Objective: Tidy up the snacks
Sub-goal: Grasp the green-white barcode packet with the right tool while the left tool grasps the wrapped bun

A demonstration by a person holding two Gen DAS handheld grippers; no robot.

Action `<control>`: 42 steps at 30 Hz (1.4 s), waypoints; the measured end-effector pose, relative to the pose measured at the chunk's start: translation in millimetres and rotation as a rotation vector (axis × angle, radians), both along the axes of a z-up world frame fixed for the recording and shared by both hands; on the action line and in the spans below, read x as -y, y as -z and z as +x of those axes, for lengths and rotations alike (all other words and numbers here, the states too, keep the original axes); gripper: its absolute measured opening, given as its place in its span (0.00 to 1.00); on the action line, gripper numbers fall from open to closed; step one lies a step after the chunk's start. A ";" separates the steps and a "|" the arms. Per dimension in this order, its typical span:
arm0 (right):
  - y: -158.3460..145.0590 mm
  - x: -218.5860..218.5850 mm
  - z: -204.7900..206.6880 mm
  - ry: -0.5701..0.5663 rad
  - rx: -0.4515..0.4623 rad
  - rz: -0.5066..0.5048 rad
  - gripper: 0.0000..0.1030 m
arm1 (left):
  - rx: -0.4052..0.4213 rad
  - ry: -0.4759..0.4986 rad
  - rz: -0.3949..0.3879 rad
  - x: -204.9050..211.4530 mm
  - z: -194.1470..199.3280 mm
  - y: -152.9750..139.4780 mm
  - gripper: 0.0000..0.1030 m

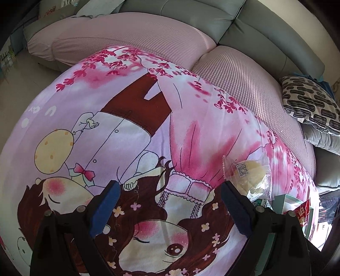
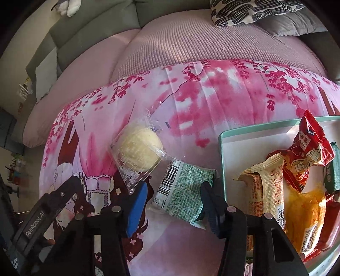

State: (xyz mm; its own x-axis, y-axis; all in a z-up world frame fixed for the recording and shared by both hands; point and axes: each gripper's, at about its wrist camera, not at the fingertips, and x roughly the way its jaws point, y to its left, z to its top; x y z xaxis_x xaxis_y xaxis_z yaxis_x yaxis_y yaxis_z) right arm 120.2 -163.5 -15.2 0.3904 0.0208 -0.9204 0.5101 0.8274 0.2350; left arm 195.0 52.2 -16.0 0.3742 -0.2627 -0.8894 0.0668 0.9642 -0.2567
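A green snack packet [image 2: 184,191] lies on the pink cartoon cloth between the fingers of my right gripper [image 2: 174,186], which stands open around it; I cannot tell if the pads touch it. A clear-wrapped pale bun [image 2: 138,151] lies just left of it and also shows in the left wrist view [image 1: 252,176]. A mint-edged white box [image 2: 222,152] at the right holds a red packet [image 2: 306,152], a cream packet [image 2: 265,186] and a yellow packet [image 2: 306,214]. My left gripper [image 1: 170,191] is open and empty above the cloth.
The cloth [image 1: 131,131] covers a pink-cushioned grey sofa [image 1: 191,14]. A black-and-white patterned pillow [image 1: 312,102] lies at the right. The box edge [image 1: 280,203] shows at the left wrist view's right. My left gripper's body [image 2: 42,214] shows at the lower left.
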 end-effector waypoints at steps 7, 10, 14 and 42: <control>3.3 -0.6 7.1 0.005 -0.061 -0.063 0.54 | -0.013 0.034 -0.028 10.8 0.3 1.0 0.93; 4.3 -0.4 7.0 0.005 -0.066 -0.068 0.54 | -0.015 0.042 -0.026 13.8 0.3 0.8 0.93; 5.0 -1.4 6.3 0.009 -0.074 -0.070 0.54 | -0.015 0.052 -0.034 16.3 0.1 -0.4 0.93; 20.9 -3.7 11.4 -0.037 -0.082 -0.037 0.51 | -0.027 0.097 -0.070 29.7 0.2 -2.1 0.93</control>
State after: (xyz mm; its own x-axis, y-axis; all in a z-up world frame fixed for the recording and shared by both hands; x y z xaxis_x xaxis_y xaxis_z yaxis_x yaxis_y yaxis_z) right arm 131.6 -159.9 -36.1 0.3133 -0.0004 -0.9497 0.4951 0.8534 0.1630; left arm 195.3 22.4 -13.9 0.3200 -0.3581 -0.8772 0.1506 0.9333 -0.3261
